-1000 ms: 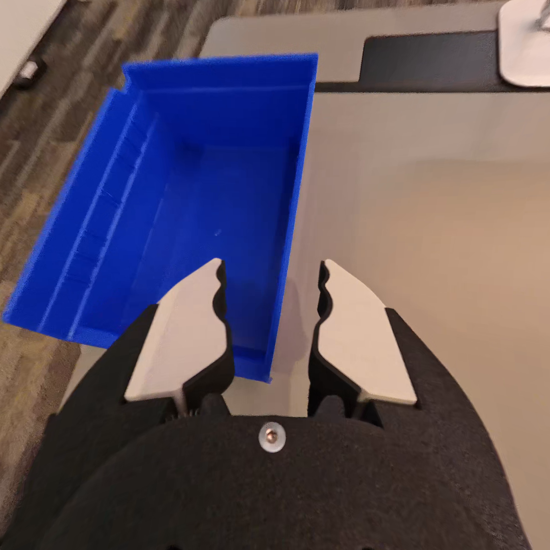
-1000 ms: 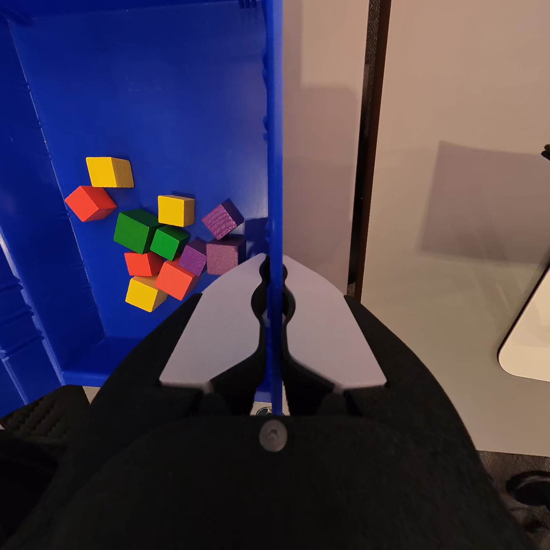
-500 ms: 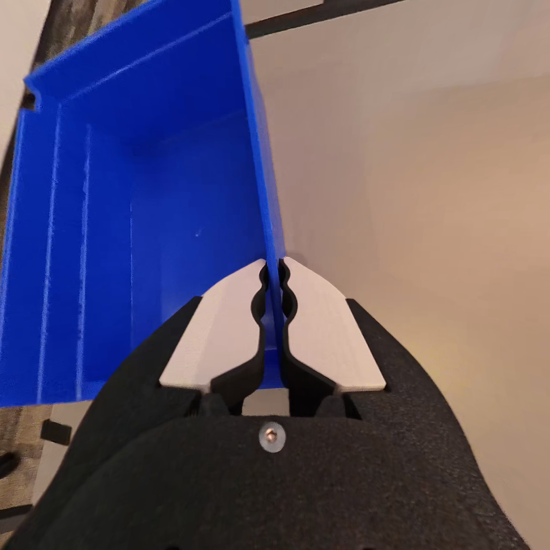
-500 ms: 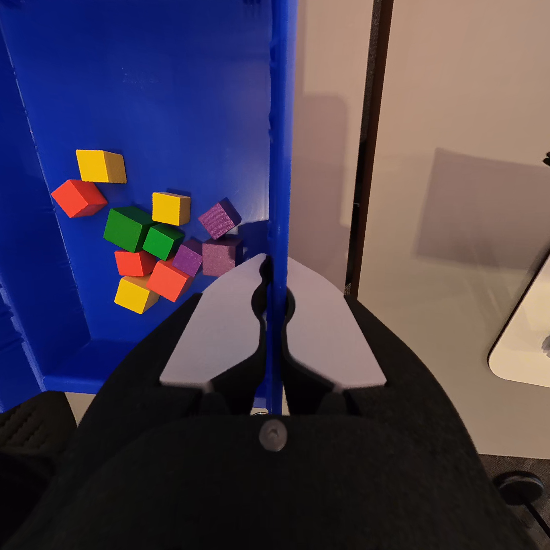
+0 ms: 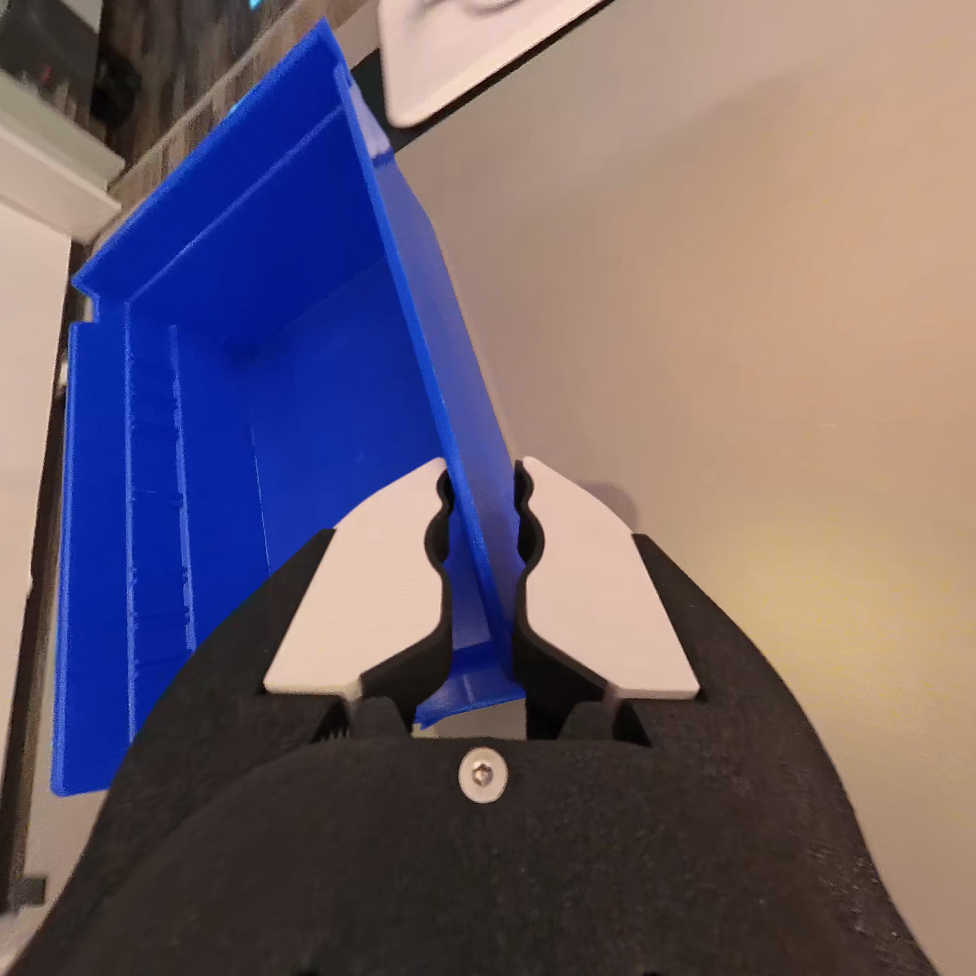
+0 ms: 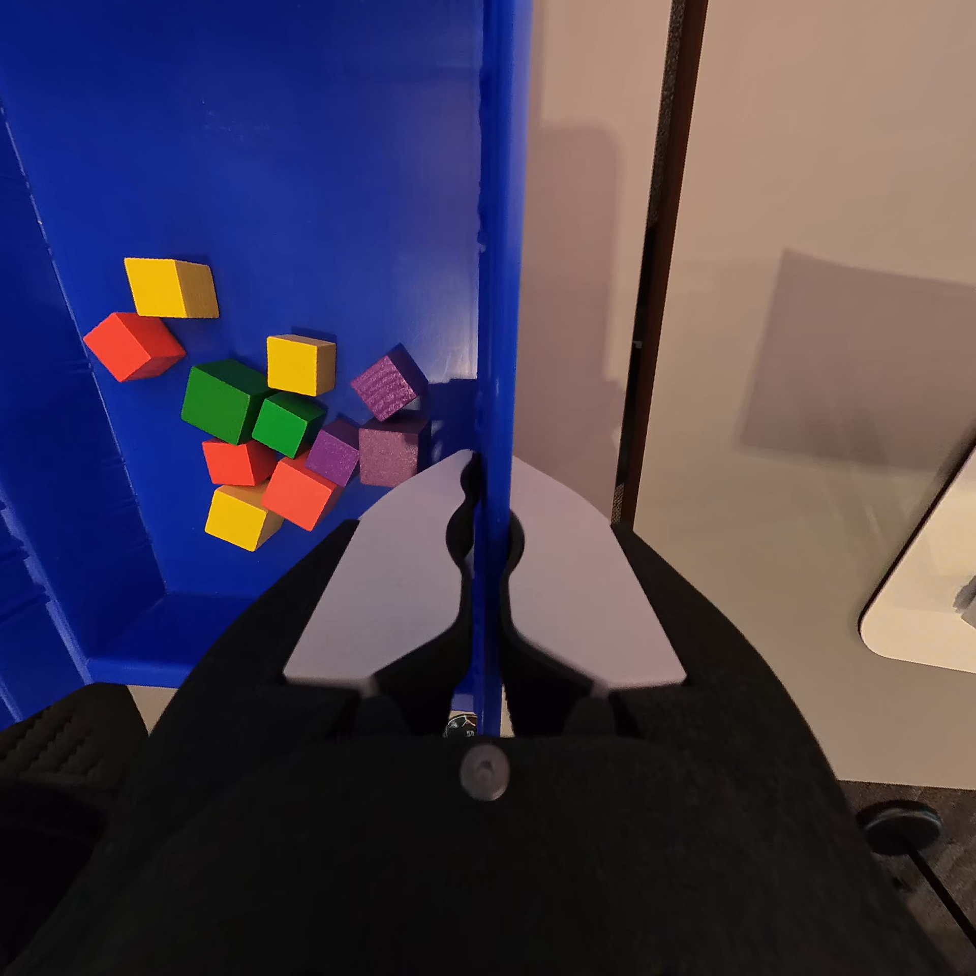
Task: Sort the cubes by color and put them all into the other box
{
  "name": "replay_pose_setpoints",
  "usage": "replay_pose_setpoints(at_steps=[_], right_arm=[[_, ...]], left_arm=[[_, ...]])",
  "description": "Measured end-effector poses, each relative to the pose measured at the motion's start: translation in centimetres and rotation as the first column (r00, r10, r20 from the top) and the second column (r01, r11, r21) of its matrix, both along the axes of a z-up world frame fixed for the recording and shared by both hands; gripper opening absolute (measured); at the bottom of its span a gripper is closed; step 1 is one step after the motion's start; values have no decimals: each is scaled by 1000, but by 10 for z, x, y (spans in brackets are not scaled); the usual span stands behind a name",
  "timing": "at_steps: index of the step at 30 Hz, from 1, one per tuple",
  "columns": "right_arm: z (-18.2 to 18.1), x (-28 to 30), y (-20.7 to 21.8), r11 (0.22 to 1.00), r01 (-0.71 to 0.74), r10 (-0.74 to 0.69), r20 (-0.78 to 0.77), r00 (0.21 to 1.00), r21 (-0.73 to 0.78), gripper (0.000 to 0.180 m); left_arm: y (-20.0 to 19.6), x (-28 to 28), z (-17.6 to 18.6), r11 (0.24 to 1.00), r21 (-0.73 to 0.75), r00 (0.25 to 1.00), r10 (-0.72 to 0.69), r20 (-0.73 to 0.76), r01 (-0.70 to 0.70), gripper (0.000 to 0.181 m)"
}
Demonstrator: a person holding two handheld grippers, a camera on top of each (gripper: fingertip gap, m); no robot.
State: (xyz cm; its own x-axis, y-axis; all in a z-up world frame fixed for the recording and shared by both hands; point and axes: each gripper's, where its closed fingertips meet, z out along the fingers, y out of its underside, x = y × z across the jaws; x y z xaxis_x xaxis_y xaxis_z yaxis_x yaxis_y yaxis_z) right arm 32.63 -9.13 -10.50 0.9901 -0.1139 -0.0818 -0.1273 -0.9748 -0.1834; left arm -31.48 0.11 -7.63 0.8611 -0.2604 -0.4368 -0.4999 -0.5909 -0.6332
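two blue plastic boxes show, one per view, each with a claw astride its right wall.

in the left wrist view the empty box (image 5: pixel 222 475) has smooth moulded walls with ribs down its left side and a notched far corner. it looks tilted, though the blur makes that hard to judge. the left claw (image 5: pixel 480 470) has pale flat fingers (image 5: pixel 369 570) with wavy black inner edges. they straddle the thin wall with a visible gap on both sides, so they stand a little apart and do not clamp it. to the right lies the smooth beige bench (image 5: pixel 739 369), with a white rounded slab (image 5: pixel 449 53) at the top.

in the right wrist view the full box (image 6: pixel 264 185) holds eleven small cubes with sharp edges and a faint grain, loosely heaped near the wall. leftmost is a red cube (image 6: pixel 132 346), touching a yellow cube (image 6: pixel 169 288) just behind it. next come two green cubes (image 6: pixel 224 399) side by side, with two more red ones and a yellow one nearer the camera, and another yellow one just behind. three purple cubes (image 6: pixel 388 454) sit closest to the wall. the right claw (image 6: pixel 488 465) is pressed together on that wall, one finger inside, one outside. further right a dark seam (image 6: pixel 665 264) splits the bench.
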Motion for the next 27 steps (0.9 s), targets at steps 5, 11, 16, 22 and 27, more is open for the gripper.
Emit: replay_pose_setpoints(at_steps=[5, 11, 16, 22, 27], right_arm=[[0, -1, 0, 1000, 5, -5, 1, 1000, -11, 4], [0, -2, 0, 999, 29, -29, -3, 1000, -31, 4], [-1, -2, 0, 996, 63, -63, 3, 998, -57, 4], [-1, -1, -1, 996, 88, -89, -50, 995, -23, 4], [0, -6, 1, 997, 79, -81, -112, 990, -23, 4]], left_arm=[[-17, 87, -3, 987, -7, 987, -160, -16, 160, 34], [-39, 174, -6, 947, -56, 949, -316, 9, 316, 43], [-55, 223, 17, 917, 63, 916, -397, 61, 393, 60], [-90, 196, 53, 876, 154, 841, -482, 245, 457, 65], [-97, 82, 60, 922, 162, 888, -384, 253, 352, 59]])
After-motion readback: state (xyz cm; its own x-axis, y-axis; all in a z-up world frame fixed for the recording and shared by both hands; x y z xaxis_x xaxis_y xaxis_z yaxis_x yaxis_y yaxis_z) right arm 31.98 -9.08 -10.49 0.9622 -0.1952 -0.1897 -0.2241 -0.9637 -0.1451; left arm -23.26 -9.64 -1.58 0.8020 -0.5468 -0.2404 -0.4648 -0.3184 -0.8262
